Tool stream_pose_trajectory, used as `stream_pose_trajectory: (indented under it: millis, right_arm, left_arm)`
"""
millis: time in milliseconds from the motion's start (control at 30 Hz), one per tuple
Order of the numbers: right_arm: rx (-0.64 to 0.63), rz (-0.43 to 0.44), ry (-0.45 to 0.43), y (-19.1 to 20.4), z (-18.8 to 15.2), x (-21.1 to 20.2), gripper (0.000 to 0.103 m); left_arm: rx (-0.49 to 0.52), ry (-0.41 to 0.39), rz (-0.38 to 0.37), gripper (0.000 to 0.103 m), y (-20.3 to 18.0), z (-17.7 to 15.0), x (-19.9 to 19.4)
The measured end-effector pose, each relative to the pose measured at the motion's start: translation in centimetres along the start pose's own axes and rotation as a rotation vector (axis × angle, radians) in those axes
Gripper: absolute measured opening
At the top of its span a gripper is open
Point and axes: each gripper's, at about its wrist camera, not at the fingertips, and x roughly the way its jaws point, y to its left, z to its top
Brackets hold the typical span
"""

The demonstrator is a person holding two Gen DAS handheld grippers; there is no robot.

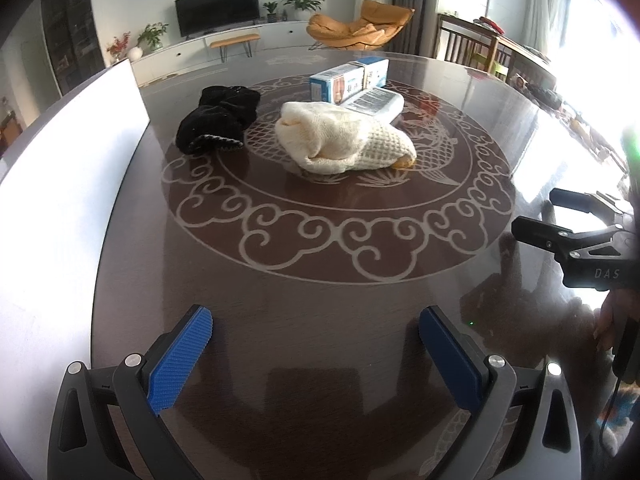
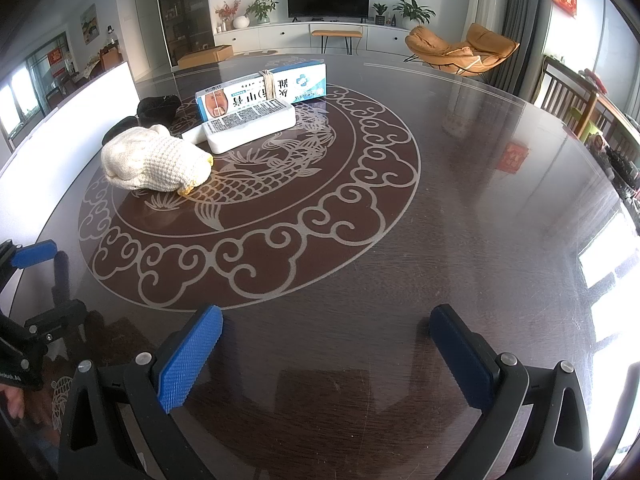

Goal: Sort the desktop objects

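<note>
A cream knitted cloth bundle (image 1: 344, 142) (image 2: 154, 164) lies at the middle of the round dark table (image 1: 320, 280) (image 2: 460, 220). To its left sits a black cloth bundle (image 1: 218, 120) (image 2: 156, 106). Behind it lie a white box with printed text (image 1: 376, 102) (image 2: 250, 126) and a blue-and-white carton (image 1: 348, 80) (image 2: 260, 90). My left gripper (image 1: 316, 338) hovers open over the near table edge, nothing between its blue pads. My right gripper (image 2: 326, 340) is open too and holds nothing; in the left wrist view the right gripper (image 1: 536, 216) shows at the right edge.
A white upright board (image 1: 68, 208) (image 2: 68, 104) stands along the table's left side. Wooden chairs (image 1: 472, 46) (image 2: 572, 100) stand at the far right rim. A TV cabinet and an orange lounge chair (image 1: 360, 26) are beyond the table. A hand (image 2: 12, 400) holds the left gripper.
</note>
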Motion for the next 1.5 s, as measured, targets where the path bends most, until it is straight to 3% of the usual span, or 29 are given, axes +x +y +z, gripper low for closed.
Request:
stream_pose_trajectory:
  millis: [233, 333, 500, 700, 767, 900, 1267, 1433, 1500]
  right_arm:
    - [-0.011, 0.016, 0.012, 0.0, 0.2, 0.2, 0.103]
    - [0.009, 0.052, 0.036, -0.8, 2.3, 0.5, 0.103]
    - [0.143, 0.043, -0.012, -2.0, 7.4, 1.9, 0.103]
    - [-0.008, -0.056, 0.052, 3.3, 10.1, 5.7, 0.103]
    - [-0.083, 0.01, 0.054, 6.0, 9.7, 5.6, 0.102]
    - [-0.132, 0.338, 0.082, 8.9, 7.8, 4.2, 0.102]
    - [-0.116, 0.15, 0.031, 3.1, 2.2, 1.2, 0.102]
    - [-0.153, 0.115, -0.002, 2.5, 1.0, 0.2, 0.103]
    - [-0.148, 0.114, -0.001, 2.6, 1.1, 0.3, 0.103]
  left_arm:
    - [-0.001, -0.003, 0.002, 0.103, 0.0, -0.1, 0.1]
    - [-0.002, -0.003, 0.001, 0.103, 0.0, -0.1, 0.1]
    - [-0.002, -0.003, 0.001, 0.103, 0.0, -0.1, 0.1]
    - [-0.002, -0.003, 0.001, 0.103, 0.0, -0.2, 0.1]
    - [-0.002, -0.003, 0.001, 0.103, 0.0, -0.2, 0.1]
    - [-0.003, -0.003, 0.001, 0.103, 0.0, -0.2, 0.1]
    - [0.002, 0.004, 0.014, 0.103, 0.1, 0.1, 0.1]
    - [0.041, -0.103, 0.143, 0.103, 1.1, 3.7, -1.5]
    - [0.012, -0.075, 0.12, 0.103, 2.4, 5.6, -0.3]
